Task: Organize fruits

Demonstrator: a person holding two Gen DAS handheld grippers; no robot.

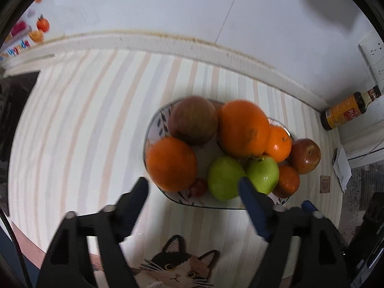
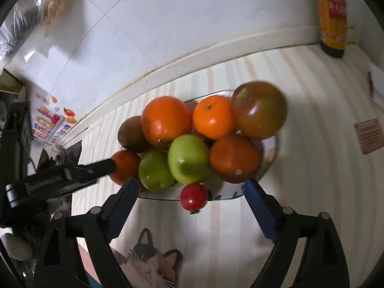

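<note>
A patterned plate (image 1: 156, 120) (image 2: 271, 153) on the striped cloth holds a heap of fruit: oranges (image 1: 171, 164) (image 2: 165, 120), two green apples (image 1: 225, 177) (image 2: 188, 159), reddish apples (image 1: 306, 156) (image 2: 260, 109) and a small mandarin (image 2: 212, 116). A cherry tomato (image 2: 194, 196) (image 1: 199, 187) rests on the plate's near rim. My left gripper (image 1: 194, 188) hangs open above the near side of the plate with nothing between its fingers. My right gripper (image 2: 191, 184) is open too, its fingers wide on either side of the tomato without touching it. In the right wrist view the left gripper's finger (image 2: 100, 166) reaches in beside the leftmost orange (image 2: 124, 166).
A dark sauce bottle (image 1: 348, 110) (image 2: 332, 16) stands in the corner by the white wall. A cat-shaped mat (image 1: 177, 266) (image 2: 148, 261) lies in front of the plate. A small brown card (image 1: 325, 184) (image 2: 369, 135) lies to the right, with a wall socket (image 1: 373, 50) above.
</note>
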